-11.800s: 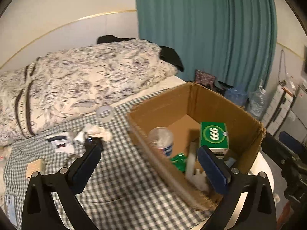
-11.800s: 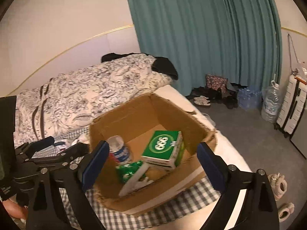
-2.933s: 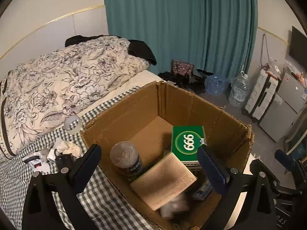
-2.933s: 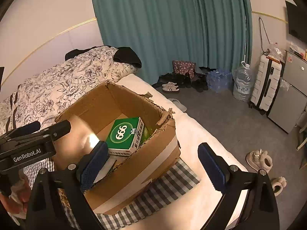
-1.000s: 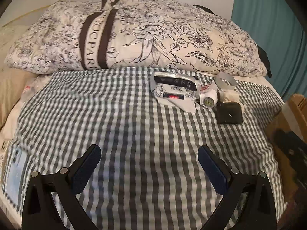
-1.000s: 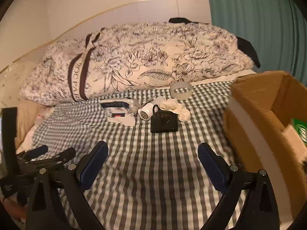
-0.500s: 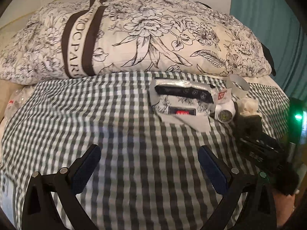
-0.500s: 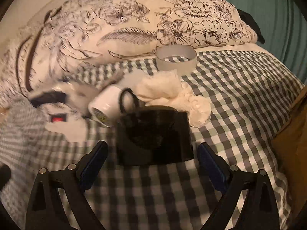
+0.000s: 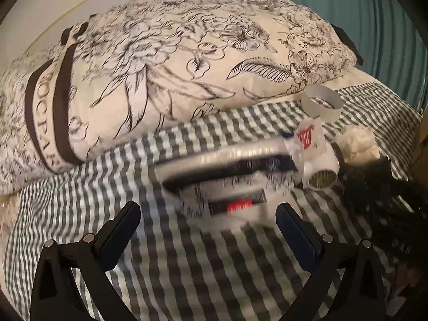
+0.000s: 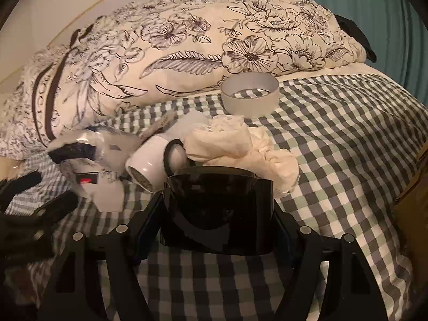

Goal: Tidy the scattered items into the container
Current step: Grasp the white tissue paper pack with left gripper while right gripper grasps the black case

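A bed covered in a checked sheet [image 10: 334, 123], seen from two handheld grippers. The right gripper [image 10: 218, 230] has its jaws clamped on a black case [image 10: 218, 214], one finger on each end. Just beyond the case lies a crumpled cloth [image 10: 240, 141], touching it. A white tube [image 10: 149, 160] lies ahead and left of these jaws. Farther ahead stands a tape ring [image 10: 250, 96] against a floral duvet [image 10: 187, 40]. The left gripper [image 9: 207, 228] has its jaws wide apart, gripping nothing, with a blurred packet [image 9: 224, 171] just ahead, between them.
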{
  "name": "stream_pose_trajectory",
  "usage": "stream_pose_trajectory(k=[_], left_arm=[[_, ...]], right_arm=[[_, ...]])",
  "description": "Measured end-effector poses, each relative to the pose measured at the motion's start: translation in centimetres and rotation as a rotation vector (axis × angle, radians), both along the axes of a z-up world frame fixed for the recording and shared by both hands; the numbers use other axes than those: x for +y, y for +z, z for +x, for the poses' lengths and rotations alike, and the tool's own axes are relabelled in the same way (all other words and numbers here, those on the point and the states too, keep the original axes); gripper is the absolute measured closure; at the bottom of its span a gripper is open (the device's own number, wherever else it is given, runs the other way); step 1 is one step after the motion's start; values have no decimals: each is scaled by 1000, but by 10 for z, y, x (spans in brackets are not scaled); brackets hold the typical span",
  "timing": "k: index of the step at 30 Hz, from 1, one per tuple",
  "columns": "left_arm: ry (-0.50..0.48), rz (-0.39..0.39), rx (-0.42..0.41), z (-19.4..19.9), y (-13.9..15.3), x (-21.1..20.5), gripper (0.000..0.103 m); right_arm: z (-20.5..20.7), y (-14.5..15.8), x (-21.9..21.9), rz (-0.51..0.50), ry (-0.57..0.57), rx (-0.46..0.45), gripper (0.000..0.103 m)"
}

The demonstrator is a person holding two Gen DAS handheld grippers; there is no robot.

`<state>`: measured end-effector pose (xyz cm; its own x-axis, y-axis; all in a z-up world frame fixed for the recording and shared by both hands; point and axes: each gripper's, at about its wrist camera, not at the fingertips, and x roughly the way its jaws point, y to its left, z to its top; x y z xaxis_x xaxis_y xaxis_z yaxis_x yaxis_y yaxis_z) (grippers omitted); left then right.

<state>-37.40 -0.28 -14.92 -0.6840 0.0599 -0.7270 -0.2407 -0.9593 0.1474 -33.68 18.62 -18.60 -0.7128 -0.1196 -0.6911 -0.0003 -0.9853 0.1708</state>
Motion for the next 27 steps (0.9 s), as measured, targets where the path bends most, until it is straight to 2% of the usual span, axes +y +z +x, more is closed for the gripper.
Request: stream_pose_trajectory(k=[2,6,8,10,12,14,16,18,20,23,27], left_arm=[[-42,-27,0,-8,1,6,0],[-166,-190,31,-23,-4,29,0],[-181,-222,20,-31,-11,34,0],[-176,-202,-28,-41,-21,34,12],[-122,-214,-49,-48,-27,31,52],[-47,-193,-79,-54,-31,23,66],[-11,-130,-88,-55,-29,17,73],[9,-133,-89,-53,-28,17,80],[41,-142,-84,-50,-26,17,92],[69,-84,-94,-43,-21,13,93],[80,-76,-94,-28,-16,11,95]], right_arm=[[-1,-1,2,-20,4,-2,30],[-1,-1,7,-59,5,-6,30],[-1,-2,6,-55,5,-8,30],[-1,-2,6,-55,5,-9,30],[-1,-2,7,-61,6,-9,30],[-2,-3,7,-61,5,-11,30],[-2,-3,7,-62,5,-10,30],[-2,-3,6,-63,4,-10,30],[-2,-3,6,-65,5,-10,30],[-2,-3,6,-65,5,-10,30],[-2,-3,8,-75,6,-11,30]])
